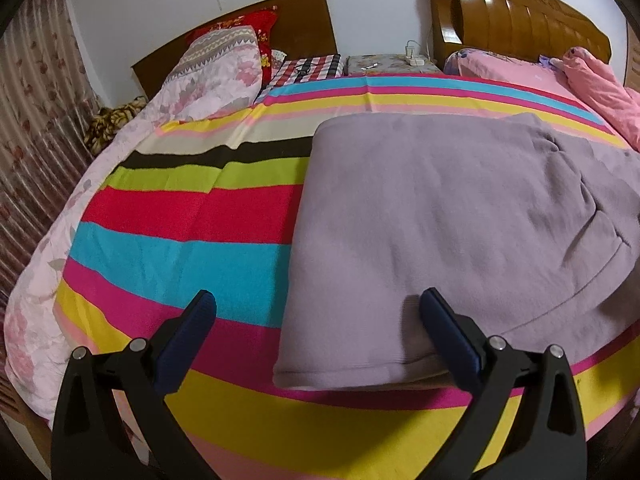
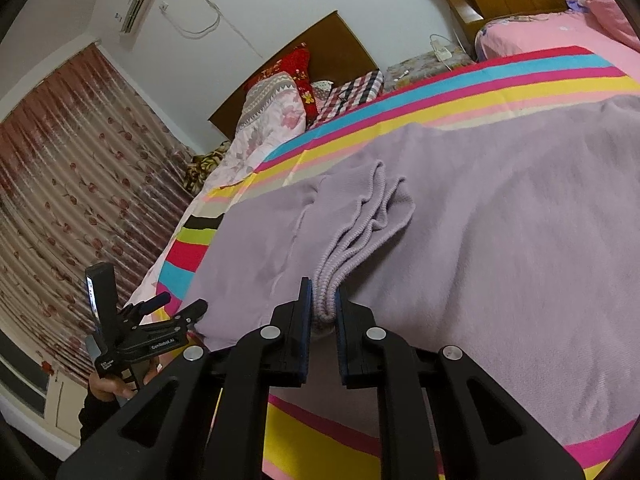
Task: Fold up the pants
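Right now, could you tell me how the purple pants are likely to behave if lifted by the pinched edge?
The purple pants will probably droop limply: the ribbed edge already bunches in the right gripper. Their soft knit looks grippy, unlikely to slip.

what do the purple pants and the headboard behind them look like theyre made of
Purple pants: soft, matte knit, probably fleece or cotton jersey; fuzzy surface, ribbed cuffs bunched in the right claw. Headboard: glossy varnished wood, by its brown colour and shine.

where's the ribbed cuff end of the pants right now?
In the right wrist view the ribbed cuff sits bottom centre, bunched and pinched in the right gripper, lying over the pants on the striped sheet.
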A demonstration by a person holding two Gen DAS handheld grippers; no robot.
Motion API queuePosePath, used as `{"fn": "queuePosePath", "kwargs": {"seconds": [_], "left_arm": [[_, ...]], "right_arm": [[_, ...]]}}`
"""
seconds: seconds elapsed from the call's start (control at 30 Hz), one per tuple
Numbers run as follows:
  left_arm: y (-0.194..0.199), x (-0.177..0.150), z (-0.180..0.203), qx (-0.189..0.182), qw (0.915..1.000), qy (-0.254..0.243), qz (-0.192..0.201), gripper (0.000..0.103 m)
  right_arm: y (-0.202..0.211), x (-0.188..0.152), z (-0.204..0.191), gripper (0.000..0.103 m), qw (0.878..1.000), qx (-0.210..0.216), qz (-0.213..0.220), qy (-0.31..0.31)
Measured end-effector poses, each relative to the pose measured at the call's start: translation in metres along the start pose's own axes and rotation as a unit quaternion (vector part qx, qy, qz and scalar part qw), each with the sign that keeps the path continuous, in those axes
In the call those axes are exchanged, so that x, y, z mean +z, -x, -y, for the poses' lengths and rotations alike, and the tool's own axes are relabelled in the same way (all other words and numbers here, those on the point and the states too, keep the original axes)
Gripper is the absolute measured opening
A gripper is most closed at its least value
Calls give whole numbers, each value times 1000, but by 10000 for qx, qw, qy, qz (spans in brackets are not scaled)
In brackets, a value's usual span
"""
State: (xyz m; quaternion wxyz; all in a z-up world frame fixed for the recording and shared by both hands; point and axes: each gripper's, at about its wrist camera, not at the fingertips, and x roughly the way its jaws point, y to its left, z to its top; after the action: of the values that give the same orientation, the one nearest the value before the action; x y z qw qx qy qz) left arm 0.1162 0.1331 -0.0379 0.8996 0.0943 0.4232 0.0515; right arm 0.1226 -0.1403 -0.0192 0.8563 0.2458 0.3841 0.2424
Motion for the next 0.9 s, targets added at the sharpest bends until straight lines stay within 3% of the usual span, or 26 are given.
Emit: {"fn": "queuePosePath", "kwargs": {"seconds": [0.13, 0.33, 0.37, 0.5, 0.6, 0.7, 0.8, 0.9], "left_arm": [[10, 3, 2, 52, 9998, -128, 160, 101], [-6, 2, 3, 25, 9996, -276, -53, 102], [-5, 4, 2, 6, 9996, -282, -35, 102], [10, 27, -8, -250, 9992, -165, 260, 101], [12, 57, -4, -654, 9967, 34, 480, 101], [-11, 83, 23, -1063, 9932, -193, 439, 101], [-57, 89, 50, -1004, 9938, -400, -270, 101], [-69, 79, 54, -1030, 9937, -403, -177, 102]], "right_arm": [[6, 2, 0, 12, 9999, -57, 57, 85], [-17, -16, 29, 12, 9976, -238, -521, -396], [-14, -14, 28, 16, 9974, -324, -535, -352], [10, 4, 8, 34, 9947, -977, -173, 268], [5, 19, -24, 44, 9879, -1010, 123, 1167], [-37, 24, -45, 50, 9821, -827, -239, 1674], [-85, 13, -40, 50, 9667, -1311, -1000, 1956], [-76, 5, -33, 50, 9656, -1179, -906, 2134]]}}
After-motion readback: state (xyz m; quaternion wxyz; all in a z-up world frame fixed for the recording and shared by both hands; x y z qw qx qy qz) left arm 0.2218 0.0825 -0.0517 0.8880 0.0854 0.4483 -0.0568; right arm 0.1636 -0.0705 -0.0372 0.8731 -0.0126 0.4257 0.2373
